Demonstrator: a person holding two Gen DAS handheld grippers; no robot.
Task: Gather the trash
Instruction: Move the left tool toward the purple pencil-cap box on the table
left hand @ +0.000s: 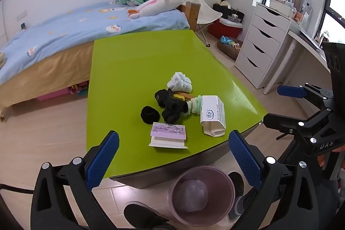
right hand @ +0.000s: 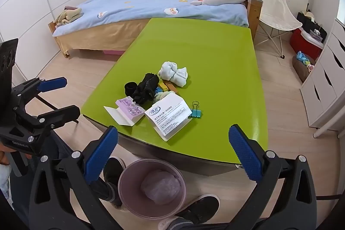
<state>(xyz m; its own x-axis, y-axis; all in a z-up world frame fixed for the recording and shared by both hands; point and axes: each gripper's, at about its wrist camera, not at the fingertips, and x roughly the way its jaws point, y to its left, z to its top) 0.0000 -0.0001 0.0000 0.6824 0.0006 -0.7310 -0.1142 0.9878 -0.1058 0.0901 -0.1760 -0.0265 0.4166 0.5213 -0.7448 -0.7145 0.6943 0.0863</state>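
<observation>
With both my left jaws point(left hand: 173, 156) and right jaws point(right hand: 173, 156) spread wide and empty, nothing is collected yet: the purple box point(left hand: 168, 135) and white box point(right hand: 170, 116) lie on the desk point(left hand: 133, 61) just ahead, the bin point(left hand: 201, 195) below them, so next I should probably reach forward and pinch a box.

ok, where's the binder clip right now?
Only the right wrist view shows the teal binder clip: on the green table, just right of the white printed carton, near the front edge.

Partly hidden: yellow and orange items point(left hand: 183, 96) under the black socks point(left hand: 170, 104); bin point(left hand: 201, 193) contents blurred; box point(right hand: 168, 116) print too small to read; shoes point(right hand: 194, 211) cut off.
</observation>
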